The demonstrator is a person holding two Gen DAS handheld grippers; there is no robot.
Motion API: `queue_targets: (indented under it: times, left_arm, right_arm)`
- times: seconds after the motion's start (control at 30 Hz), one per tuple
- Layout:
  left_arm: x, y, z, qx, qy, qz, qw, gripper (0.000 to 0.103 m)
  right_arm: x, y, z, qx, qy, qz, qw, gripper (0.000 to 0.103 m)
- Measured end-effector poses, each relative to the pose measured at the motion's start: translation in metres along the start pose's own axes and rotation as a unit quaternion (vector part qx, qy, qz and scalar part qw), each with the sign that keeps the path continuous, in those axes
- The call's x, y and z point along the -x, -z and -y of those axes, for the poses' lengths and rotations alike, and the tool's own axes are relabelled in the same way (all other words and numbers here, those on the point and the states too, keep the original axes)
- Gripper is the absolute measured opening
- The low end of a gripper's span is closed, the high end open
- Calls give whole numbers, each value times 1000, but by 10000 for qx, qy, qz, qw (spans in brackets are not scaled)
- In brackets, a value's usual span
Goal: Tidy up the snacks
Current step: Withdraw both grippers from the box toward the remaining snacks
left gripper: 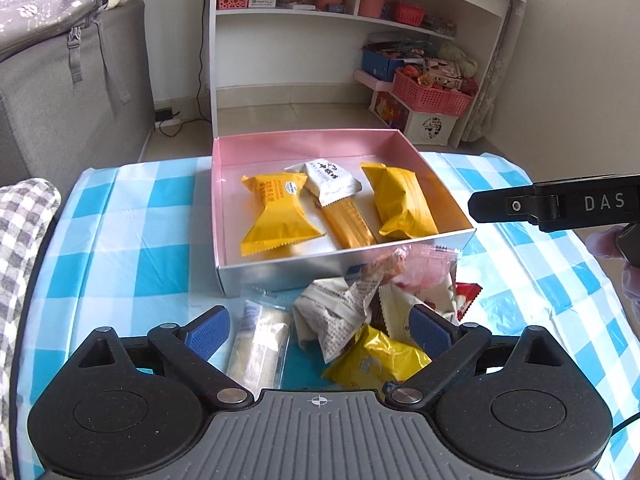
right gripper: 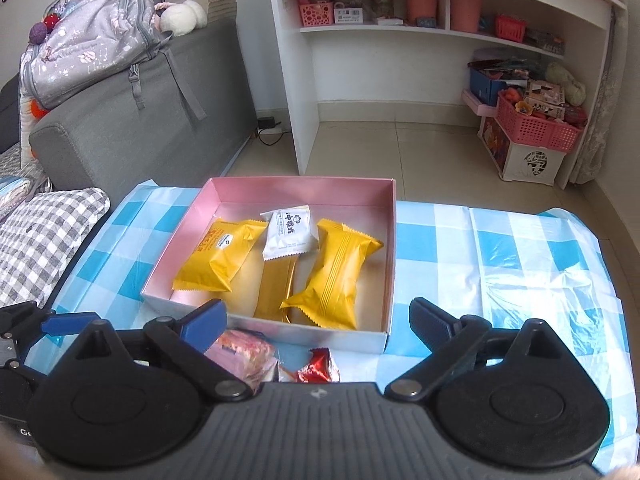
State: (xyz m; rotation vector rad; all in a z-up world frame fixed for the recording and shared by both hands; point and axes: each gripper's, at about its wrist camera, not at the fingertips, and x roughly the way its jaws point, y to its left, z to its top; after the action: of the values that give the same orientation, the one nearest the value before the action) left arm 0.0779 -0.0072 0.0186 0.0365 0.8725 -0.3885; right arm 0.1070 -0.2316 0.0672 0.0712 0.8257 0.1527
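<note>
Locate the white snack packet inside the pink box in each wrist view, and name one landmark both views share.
Left wrist view: the white snack packet lies at the box's centre back, between the two yellow packets, overlapping an orange bar.
Right wrist view: the white snack packet lies at centre back, again between the yellow packets.
Shared landmark: the pink box.

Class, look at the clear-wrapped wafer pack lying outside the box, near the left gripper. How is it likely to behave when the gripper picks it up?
The wafer pack is long and flat, so it probably stays fairly stiff rather than drooping. Its glossy clear film looks slippery and may slide between the pads. Wafers are likely brittle, so a hard squeeze could crack them.
</note>
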Motion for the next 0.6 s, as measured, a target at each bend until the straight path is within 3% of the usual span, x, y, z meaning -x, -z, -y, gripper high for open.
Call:
queue_targets:
  times: [0.6]
  left_arm:
    - [12, 58, -21, 216, -299, -22, 9993, 98]
  right_arm:
    - [12, 65, -18, 252, 139, 81, 9996, 103]
